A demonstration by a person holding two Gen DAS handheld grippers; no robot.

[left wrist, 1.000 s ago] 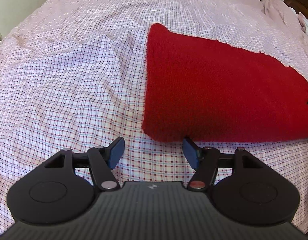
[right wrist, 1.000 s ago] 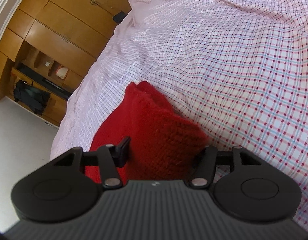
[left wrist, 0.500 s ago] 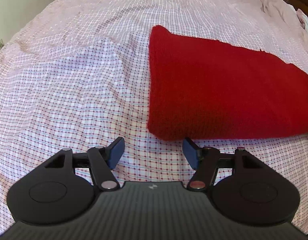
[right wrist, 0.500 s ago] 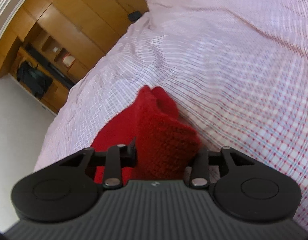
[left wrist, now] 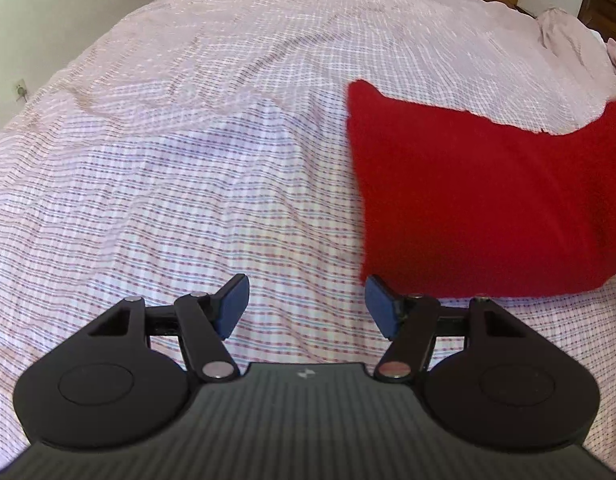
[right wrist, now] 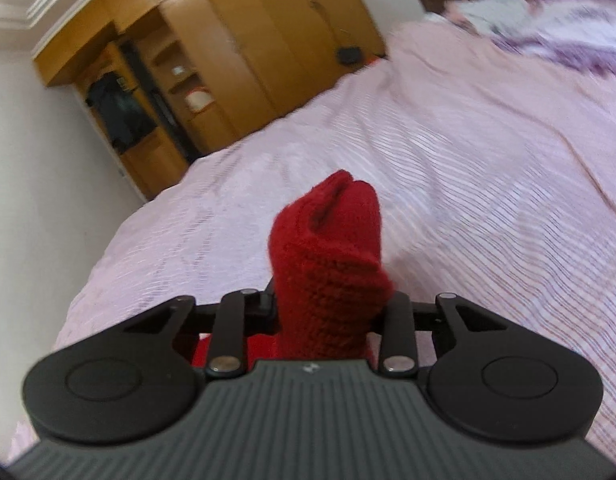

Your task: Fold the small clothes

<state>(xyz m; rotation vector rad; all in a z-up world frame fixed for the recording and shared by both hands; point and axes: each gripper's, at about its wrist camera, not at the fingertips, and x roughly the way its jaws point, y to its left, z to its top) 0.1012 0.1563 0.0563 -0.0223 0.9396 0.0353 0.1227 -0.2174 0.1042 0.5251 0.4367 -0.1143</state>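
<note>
The right hand-held gripper (right wrist: 328,312) has just been closing its jaws and now pinches a bunched corner of the red knitted cloth (right wrist: 328,256), which stands up between its fingers above the bed (right wrist: 488,168). In the left wrist view most of the red knitted cloth (left wrist: 480,200) lies flat on the checked bedspread (left wrist: 188,200), with its far right corner lifted off it. The left hand-held gripper (left wrist: 306,306) hangs over the bedspread with its blue pads (left wrist: 232,304) spread and nothing between them, its right pad just beside the cloth's near left corner.
</note>
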